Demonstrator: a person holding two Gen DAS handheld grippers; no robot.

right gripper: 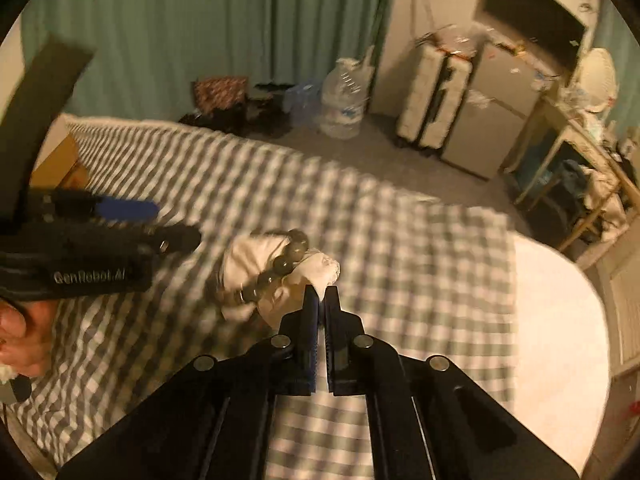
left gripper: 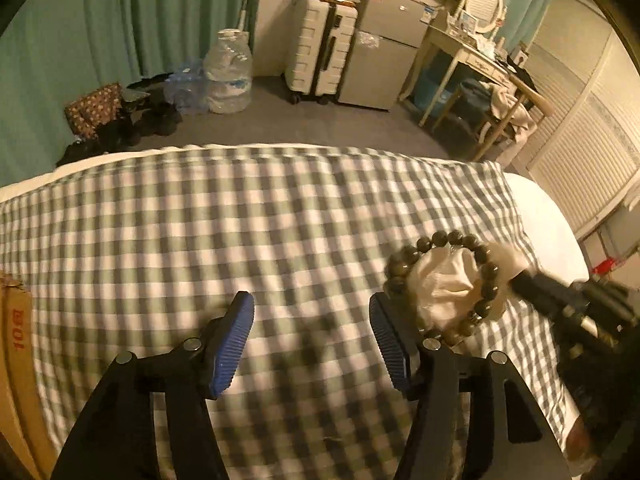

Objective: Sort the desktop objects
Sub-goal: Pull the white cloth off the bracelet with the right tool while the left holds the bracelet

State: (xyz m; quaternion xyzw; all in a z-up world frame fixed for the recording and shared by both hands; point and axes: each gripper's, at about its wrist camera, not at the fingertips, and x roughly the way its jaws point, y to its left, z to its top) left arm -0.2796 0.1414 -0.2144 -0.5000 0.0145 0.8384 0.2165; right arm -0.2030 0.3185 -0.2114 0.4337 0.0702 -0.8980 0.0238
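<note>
Now I am pinching the white cloth [right gripper: 320, 270] in my right gripper [right gripper: 320, 294], lifting it with its bead bracelet [right gripper: 276, 270] clear of the bed; my left gripper [left gripper: 312, 312], spread and empty, is waiting just beside.

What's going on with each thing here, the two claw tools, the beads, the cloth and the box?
Left gripper: open, nothing between its pads.
Right gripper: shut on the white cloth.
White cloth: bunched, pinched at one end.
Bead bracelet: looped around the cloth.
Cardboard box: at the bed's edge, untouched.

A home bedroom: checked bedspread [left gripper: 240, 216]; suitcase [left gripper: 320, 56]; dressing table [left gripper: 472, 56]; curtains [left gripper: 132, 20]
</note>
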